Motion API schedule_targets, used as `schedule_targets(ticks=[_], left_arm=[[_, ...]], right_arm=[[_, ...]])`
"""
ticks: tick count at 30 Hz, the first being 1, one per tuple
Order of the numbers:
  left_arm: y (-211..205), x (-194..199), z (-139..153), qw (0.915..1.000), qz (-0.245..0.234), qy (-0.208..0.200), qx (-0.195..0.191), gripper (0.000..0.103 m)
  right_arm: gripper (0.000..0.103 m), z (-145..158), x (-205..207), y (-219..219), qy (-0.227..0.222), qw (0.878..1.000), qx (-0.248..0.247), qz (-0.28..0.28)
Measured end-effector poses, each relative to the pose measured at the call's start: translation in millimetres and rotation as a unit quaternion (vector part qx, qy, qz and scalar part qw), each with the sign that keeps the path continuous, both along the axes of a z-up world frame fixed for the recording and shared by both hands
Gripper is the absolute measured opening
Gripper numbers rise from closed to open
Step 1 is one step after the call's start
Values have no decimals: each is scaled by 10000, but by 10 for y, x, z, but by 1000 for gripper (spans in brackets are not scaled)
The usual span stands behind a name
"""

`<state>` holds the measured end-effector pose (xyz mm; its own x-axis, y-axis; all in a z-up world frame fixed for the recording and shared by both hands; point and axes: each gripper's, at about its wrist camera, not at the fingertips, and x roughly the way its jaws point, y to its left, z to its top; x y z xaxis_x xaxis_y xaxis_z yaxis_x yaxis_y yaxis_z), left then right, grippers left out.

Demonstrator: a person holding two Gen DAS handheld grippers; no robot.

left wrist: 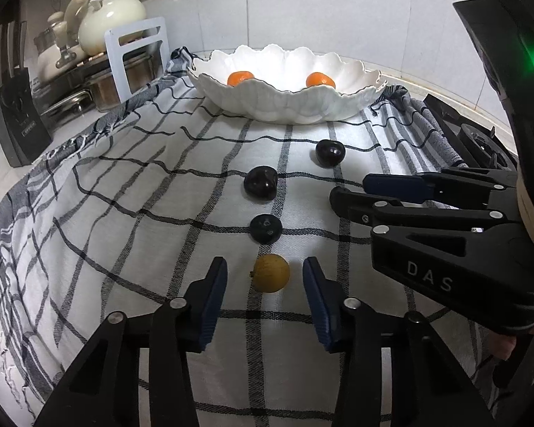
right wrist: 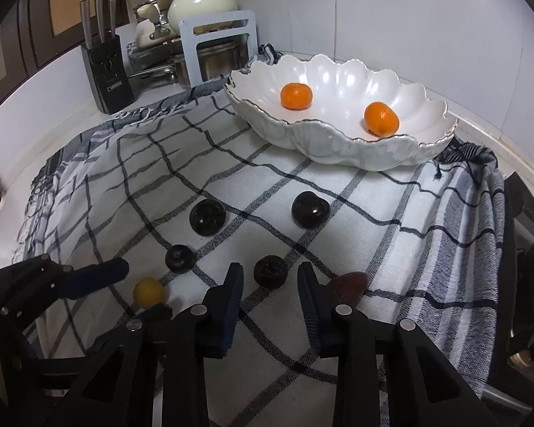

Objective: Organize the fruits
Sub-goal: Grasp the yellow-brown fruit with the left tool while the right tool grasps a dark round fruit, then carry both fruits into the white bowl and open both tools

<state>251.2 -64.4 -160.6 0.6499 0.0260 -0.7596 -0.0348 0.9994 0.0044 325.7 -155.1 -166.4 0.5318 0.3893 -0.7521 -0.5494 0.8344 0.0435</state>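
A small yellow fruit (left wrist: pixel 270 272) lies on the checked cloth (left wrist: pixel 124 213) between the fingers of my left gripper (left wrist: pixel 264 264), with a gap on each side; the gripper is open. Beyond it sit a blueberry (left wrist: pixel 266 228) and two dark fruits (left wrist: pixel 260 183) (left wrist: pixel 330 153). My right gripper (right wrist: pixel 270 269) straddles a dark round fruit (right wrist: pixel 270 271) without its pads touching it, so it is open. A reddish-brown fruit (right wrist: pixel 350 284) lies just right of it. The white scalloped bowl (right wrist: pixel 338 142) at the back holds two oranges (right wrist: pixel 295 96) (right wrist: pixel 381 118).
A knife block (right wrist: pixel 106 71), a rack with pots (right wrist: pixel 210 60) and a cream teapot (right wrist: pixel 203 3) stand at the back left. A black stove (left wrist: pixel 480 138) borders the cloth on the right. The tiled wall runs behind the bowl.
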Motion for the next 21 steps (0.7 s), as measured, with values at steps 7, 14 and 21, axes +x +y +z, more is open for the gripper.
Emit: schedule_targets(ticks=[7, 14, 21], left_arm=[[-6, 22, -24, 10000, -3, 36, 1, 29], [9, 23, -11, 10000, 40, 22, -50, 25], [71, 22, 53, 9996, 142, -31, -248, 24]], right_arm=[[29, -80, 56, 46, 96, 10000, -23, 6], [23, -118, 67, 57, 85, 9999, -68, 5], [23, -92, 37, 52, 74, 10000, -37, 2]])
